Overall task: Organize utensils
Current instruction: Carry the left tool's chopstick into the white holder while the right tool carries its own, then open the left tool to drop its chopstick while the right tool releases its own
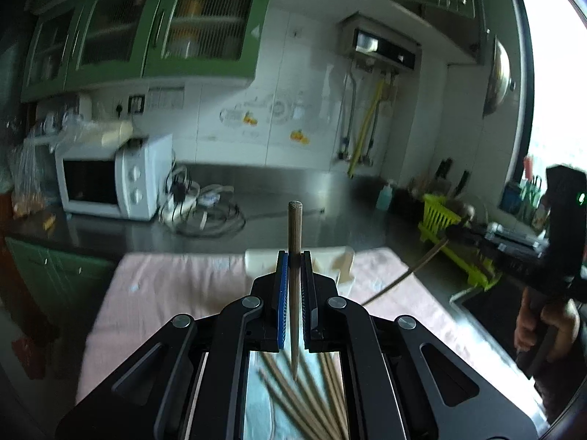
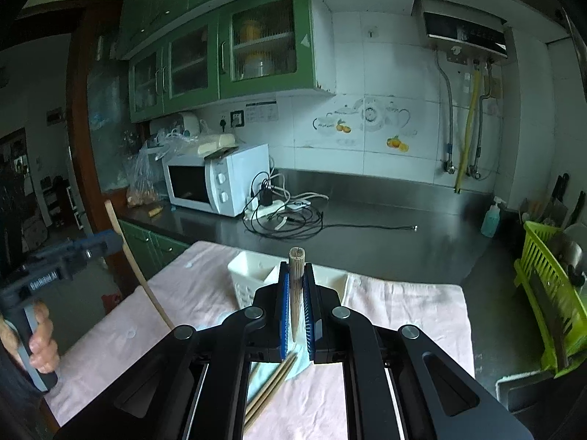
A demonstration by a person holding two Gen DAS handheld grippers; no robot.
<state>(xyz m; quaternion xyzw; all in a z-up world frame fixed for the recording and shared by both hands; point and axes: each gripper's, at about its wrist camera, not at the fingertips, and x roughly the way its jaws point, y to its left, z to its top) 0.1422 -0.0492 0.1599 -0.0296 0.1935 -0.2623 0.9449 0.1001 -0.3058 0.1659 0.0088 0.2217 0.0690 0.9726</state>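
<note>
A pale pink cloth (image 2: 403, 315) covers the near end of the steel worktop (image 2: 385, 227), with a white slotted plastic utensil holder (image 2: 249, 275) standing at its far edge and a loose fan of thin wooden chopsticks (image 1: 312, 399) lying on the cloth below the tools. The left gripper (image 1: 294, 271) is clamped tight on one dark, tapered wooden chopstick (image 1: 294, 242) held upright, and the right gripper (image 2: 296, 286) pinches a paler one (image 2: 296, 271) the same way. Such sticks are probably light, stiff and smooth, apt to pivot or slip, so a grip near mid-length seems steadier.
</note>
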